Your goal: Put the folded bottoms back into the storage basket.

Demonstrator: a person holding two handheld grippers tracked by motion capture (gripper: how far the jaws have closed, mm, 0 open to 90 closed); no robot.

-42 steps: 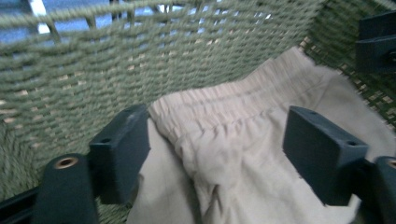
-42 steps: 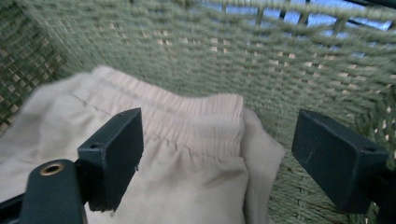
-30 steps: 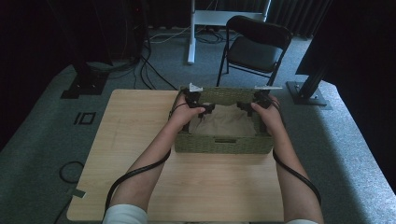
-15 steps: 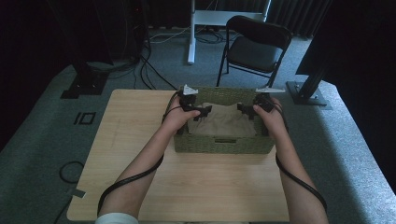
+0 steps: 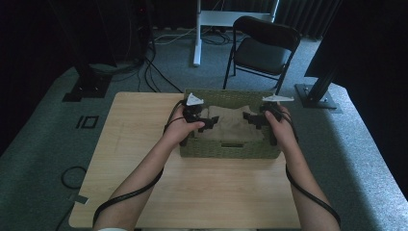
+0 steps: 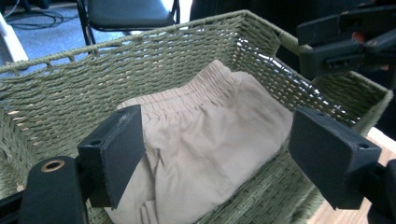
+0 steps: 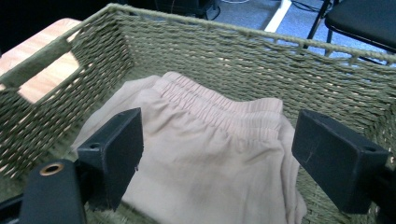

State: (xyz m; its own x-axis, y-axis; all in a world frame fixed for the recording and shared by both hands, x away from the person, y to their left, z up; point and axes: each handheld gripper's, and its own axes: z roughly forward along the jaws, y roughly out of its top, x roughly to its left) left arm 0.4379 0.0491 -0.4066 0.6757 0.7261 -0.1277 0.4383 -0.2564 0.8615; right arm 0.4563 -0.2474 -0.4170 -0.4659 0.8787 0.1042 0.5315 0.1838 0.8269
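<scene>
A green woven basket [image 5: 226,148] stands at the far middle of the wooden table, with a folded beige garment [image 5: 230,126] with an elastic waistband lying in it. My left gripper [image 5: 208,124] hangs over the basket's left end, and my right gripper [image 5: 251,119] over its right end. They point toward each other. In the left gripper view my left gripper [image 6: 219,149] stands open above the garment [image 6: 210,135], its pads clear of the cloth. The right gripper view has my right gripper [image 7: 224,154] open over the garment [image 7: 205,121] in the same way. Neither holds anything.
The basket wall [image 6: 93,79] rises around the cloth, with a handle cutout [image 7: 46,70] in one end. A black folding chair [image 5: 262,50] stands behind the table [image 5: 134,125], with a white desk leg [image 5: 197,33] and black stands to the sides. Bare tabletop lies left and in front.
Both hands have drifted slightly toward the near side of the basket and a little apart. The jaws stay open, and the garment and basket have not moved.
</scene>
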